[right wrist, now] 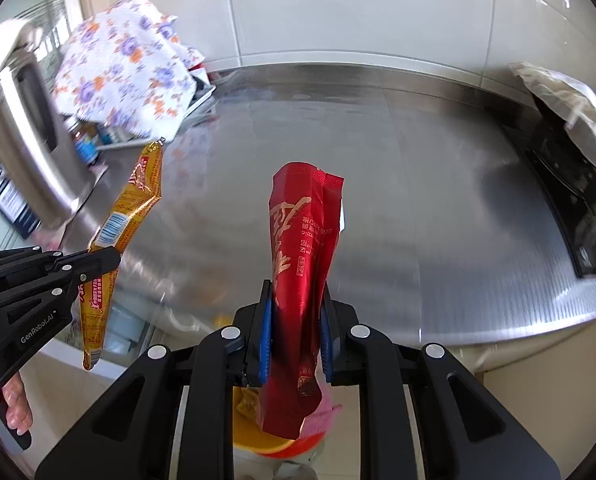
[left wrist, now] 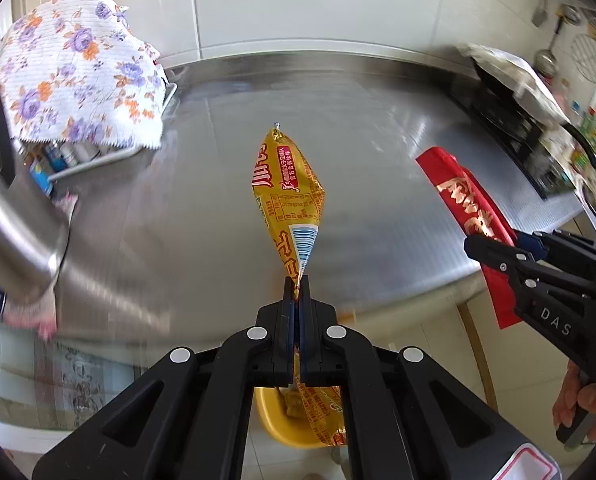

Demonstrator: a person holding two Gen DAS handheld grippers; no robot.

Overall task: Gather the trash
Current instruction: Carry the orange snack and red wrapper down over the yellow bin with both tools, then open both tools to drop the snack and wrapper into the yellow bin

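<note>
Your left gripper (left wrist: 297,280) pinches the crinkled yellow foil wrapper (left wrist: 288,192) and your right gripper (right wrist: 296,300) clamps the glossy red foil pouch (right wrist: 302,240), both above the yellow plastic bin (left wrist: 276,420), seemingly for dropping.

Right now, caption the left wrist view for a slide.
Left gripper pinches yellow wrapper above steel counter; right gripper holds red wrapper.

Cloth-covered rack (left wrist: 78,76) left on counter (left wrist: 338,112); stove (left wrist: 510,120) right.

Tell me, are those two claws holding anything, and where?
Left hand-held gripper pinches the crinkled yellow snack wrapper near its middle. Right hand-held gripper clamps the shiny red foil packet around its lower half.
</note>
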